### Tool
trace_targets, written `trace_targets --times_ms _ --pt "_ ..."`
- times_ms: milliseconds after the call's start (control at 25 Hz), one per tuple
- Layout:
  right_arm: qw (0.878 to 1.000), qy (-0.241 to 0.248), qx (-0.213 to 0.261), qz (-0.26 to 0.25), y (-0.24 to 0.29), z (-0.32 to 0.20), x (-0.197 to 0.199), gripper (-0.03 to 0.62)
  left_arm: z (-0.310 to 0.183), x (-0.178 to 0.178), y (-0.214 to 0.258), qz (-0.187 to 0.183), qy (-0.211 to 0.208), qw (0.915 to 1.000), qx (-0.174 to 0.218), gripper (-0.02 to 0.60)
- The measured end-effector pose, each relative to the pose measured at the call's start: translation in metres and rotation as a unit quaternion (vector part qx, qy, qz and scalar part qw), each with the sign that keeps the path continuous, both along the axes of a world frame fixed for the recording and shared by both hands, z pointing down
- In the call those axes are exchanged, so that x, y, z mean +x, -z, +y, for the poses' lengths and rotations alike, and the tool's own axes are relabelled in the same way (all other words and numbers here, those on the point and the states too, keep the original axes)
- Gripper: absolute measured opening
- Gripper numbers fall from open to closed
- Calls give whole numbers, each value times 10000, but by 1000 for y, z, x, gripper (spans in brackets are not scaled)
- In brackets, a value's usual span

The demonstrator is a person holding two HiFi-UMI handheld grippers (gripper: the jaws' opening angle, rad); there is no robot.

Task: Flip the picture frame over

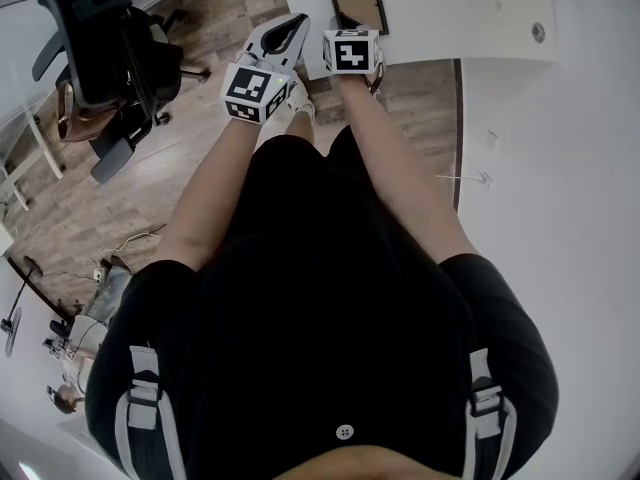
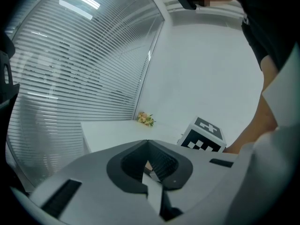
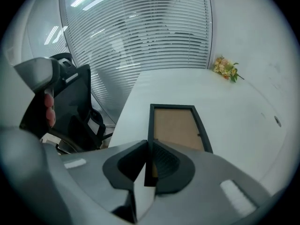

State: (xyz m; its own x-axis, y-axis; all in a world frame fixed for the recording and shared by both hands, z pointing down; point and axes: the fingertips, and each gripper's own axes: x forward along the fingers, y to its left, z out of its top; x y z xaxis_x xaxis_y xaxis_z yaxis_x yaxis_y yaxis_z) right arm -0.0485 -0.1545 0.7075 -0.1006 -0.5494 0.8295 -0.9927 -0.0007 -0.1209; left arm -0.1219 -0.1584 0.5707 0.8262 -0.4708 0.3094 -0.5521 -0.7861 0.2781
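The picture frame (image 1: 355, 3) has a black border around a brown board and lies flat near the edge of the white table (image 1: 450, 13). In the right gripper view the frame (image 3: 178, 125) stretches away from me, brown side up. My right gripper (image 3: 149, 146) is shut on the frame's near left edge, the black rim pinched between its pads. In the head view the right gripper (image 1: 343, 20) sits at the frame's near end. My left gripper (image 1: 283, 30) hovers beside it to the left, off the table's edge, jaws together and empty (image 2: 147, 143).
A small bunch of flowers (image 3: 226, 68) lies at the far end of the table. A black office chair (image 1: 110, 48) stands on the wooden floor to the left. Window blinds (image 3: 140, 32) run behind the table, and a white wall is on the right.
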Motion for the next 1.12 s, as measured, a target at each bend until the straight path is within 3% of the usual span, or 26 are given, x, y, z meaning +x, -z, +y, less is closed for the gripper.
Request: trace_targets --times_ms 280,760,1120 --pt "9991 -254 23 -341 25 -3 7 49 -4 3 15 60 65 9999 106 6" --pt "9947 -252 140 -987 57 -9 13 49 -12 6 39 36 293 9991 300 6" --pt "9842 -295 209 -1731 86 -17 24 49 -20 15 65 -2 500 9976 488 6"
